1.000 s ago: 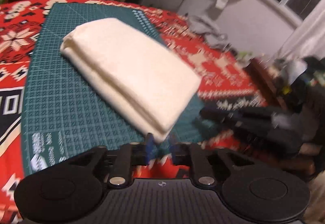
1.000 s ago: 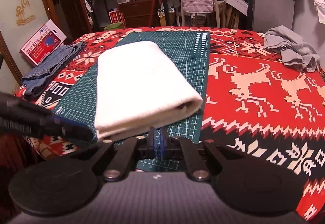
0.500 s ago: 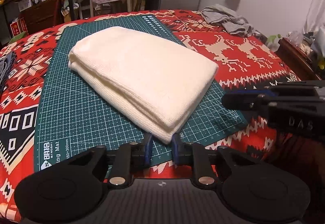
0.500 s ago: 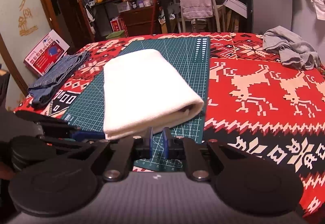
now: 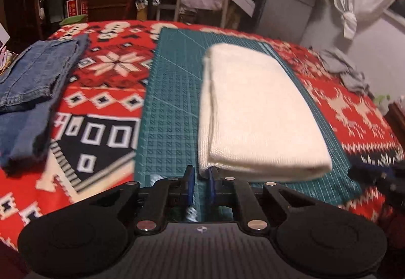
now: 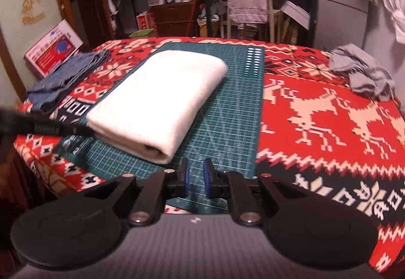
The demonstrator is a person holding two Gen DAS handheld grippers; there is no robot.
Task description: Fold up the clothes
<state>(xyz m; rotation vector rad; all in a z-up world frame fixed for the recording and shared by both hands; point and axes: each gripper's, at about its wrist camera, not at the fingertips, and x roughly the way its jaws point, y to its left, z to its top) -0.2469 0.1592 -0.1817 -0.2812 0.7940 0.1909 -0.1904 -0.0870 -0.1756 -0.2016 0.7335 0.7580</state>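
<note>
The folded cream garment [image 6: 162,99] lies on the green cutting mat [image 6: 227,127] on the table [image 6: 316,106], with the left hand-held gripper [image 5: 201,184] and right hand-held gripper [image 6: 196,177] each narrowly parted, holding nothing.

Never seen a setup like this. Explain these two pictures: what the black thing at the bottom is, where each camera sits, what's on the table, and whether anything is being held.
There is no robot here. A person carries a two-fingered clamp in each hand, and each clamp has a wide-angle camera looking along its fingers. One picture comes from the left hand-held gripper, the other from the right hand-held gripper; both are open and hold nothing. The left one's tip is right at the near corner of a folded cream sweater, which lies on a green cutting mat over a red patterned tablecloth. Folded blue jeans lie to the left, and a crumpled grey garment to the right.
</note>
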